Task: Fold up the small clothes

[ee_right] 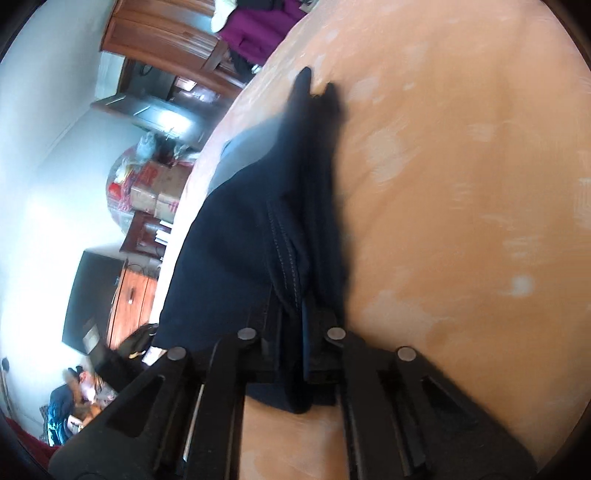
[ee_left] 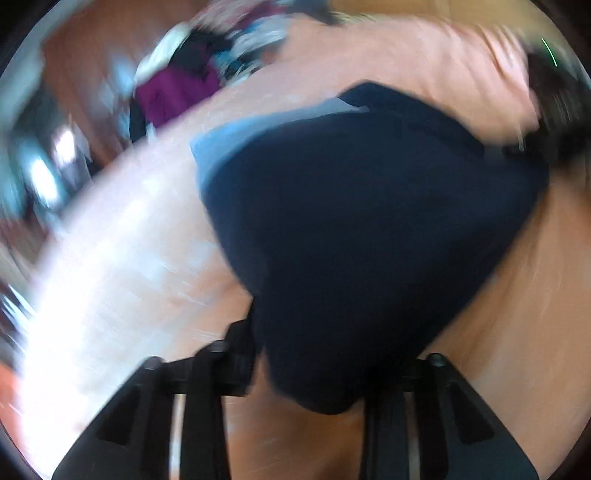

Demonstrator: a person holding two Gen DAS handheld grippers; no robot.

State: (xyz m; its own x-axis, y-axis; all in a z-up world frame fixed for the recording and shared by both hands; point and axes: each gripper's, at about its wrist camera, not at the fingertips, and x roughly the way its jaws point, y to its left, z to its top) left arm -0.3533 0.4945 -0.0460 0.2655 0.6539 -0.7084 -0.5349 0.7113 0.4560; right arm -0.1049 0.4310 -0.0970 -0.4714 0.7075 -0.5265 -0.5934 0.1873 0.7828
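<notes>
Between the fingers of the left gripper [ee_left: 310, 384] hangs a dark navy garment [ee_left: 369, 229], its lower corner bunched in the gap where the two black jaws close in on the cloth. From that pinched corner the fabric spreads upward and outward ahead of the gripper in a broad, rounded sheet, and a paler blue layer [ee_left: 236, 136] shows along its far left edge. Everything in the left wrist view is smeared by blur, so fine detail of the cloth is lost. Beneath and around the garment lies an orange-pink bedspread [ee_left: 122, 258], wrinkled at the far right, with a purple item [ee_left: 173, 92] beyond its far edge.

Ahead of the right gripper [ee_right: 295, 354] the same navy garment [ee_right: 229, 236] runs away from the jaws as a long bundle, a stitched seam [ee_right: 286, 251] visible just in front of the fingers. The jaws stand narrow, clamped on a folded thickness of the cloth, and a short tail of fabric pokes out behind the grip. To the right of the gripper the orange bedspread [ee_right: 461, 203] fills the view, with faded pale patches. To the left, past the bed's edge, stand wooden furniture [ee_right: 129, 306], cardboard boxes [ee_right: 159, 192] and a white wall [ee_right: 44, 129]. A purple cloth [ee_right: 258, 33] lies far ahead.
</notes>
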